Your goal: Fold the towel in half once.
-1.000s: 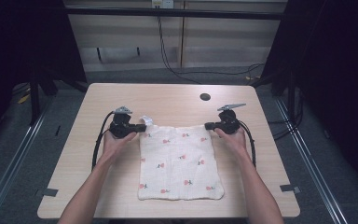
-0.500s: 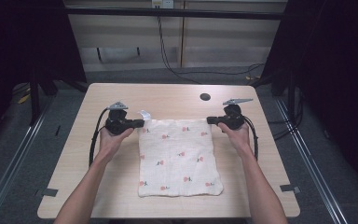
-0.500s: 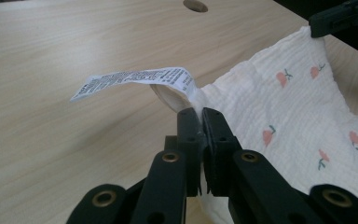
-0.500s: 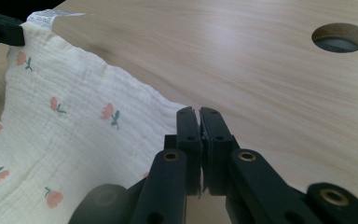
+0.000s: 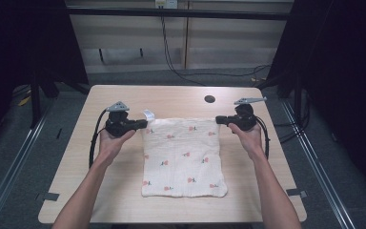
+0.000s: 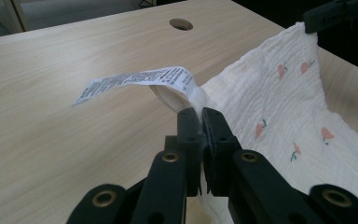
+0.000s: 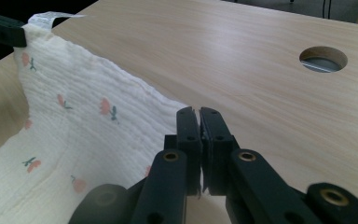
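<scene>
Both tongs clamped on cloth (image 5: 183,157) far corners: left tongs (image 5: 142,123) beside the label (image 6: 135,81), right tongs (image 5: 220,120) opposite. Keep edge between them taut and level above bench (image 5: 171,98).

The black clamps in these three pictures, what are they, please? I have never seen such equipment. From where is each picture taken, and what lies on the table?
There is no machine here: a person holds a hand-held clamp in each hand, the left gripper and the right gripper. One picture is taken from above the table, with the forearms coming in from the bottom. The other two come from small cameras riding on each clamp, looking along its two black jaws. On the table lies a cream cloth with small pink flowers and a white label at one corner. Each clamp is shut on one far corner of the cloth; these corners are raised a little, while the near edge rests on the wood.
</scene>
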The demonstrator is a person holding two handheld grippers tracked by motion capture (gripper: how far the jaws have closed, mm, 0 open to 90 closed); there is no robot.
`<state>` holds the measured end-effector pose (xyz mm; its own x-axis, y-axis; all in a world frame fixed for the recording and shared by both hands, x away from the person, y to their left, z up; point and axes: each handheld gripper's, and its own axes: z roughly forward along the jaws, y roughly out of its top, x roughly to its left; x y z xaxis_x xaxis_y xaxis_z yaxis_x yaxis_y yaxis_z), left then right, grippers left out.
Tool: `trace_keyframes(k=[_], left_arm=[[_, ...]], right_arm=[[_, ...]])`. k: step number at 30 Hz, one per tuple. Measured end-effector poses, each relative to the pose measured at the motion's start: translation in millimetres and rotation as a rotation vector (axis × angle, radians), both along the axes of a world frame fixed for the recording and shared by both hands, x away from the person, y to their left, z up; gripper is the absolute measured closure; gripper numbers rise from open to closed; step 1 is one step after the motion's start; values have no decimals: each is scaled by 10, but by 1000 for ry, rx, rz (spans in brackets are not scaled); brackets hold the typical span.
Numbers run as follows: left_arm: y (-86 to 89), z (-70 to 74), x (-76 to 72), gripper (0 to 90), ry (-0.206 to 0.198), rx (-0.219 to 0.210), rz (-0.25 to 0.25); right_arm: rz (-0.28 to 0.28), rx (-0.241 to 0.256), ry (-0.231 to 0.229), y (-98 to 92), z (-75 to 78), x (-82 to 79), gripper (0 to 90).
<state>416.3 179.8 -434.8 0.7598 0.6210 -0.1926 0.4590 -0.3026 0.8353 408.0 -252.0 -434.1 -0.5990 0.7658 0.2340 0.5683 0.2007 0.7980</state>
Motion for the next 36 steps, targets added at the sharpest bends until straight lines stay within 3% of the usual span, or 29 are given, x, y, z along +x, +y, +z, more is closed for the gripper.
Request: trace_keyframes(k=[9,17,22,28,36], left_arm=[[64,14,-194,868,-35,-24,-28],[44,19,-347,868,-65,-15,-51],[42,-4,-437,868,-58,10,-69],[116,26,-548,868,-59,-17,-76],[133,45,-747,867,-57,-27,-113]], right_arm=[[35,-5,-27,-9,46,-154,875],[71,-7,-58,-7,111,-336,875],[88,-3,-69,-2,112,-459,875],[105,-7,-107,5,147,-668,875],[130,-41,-99,-8,141,-893,875]])
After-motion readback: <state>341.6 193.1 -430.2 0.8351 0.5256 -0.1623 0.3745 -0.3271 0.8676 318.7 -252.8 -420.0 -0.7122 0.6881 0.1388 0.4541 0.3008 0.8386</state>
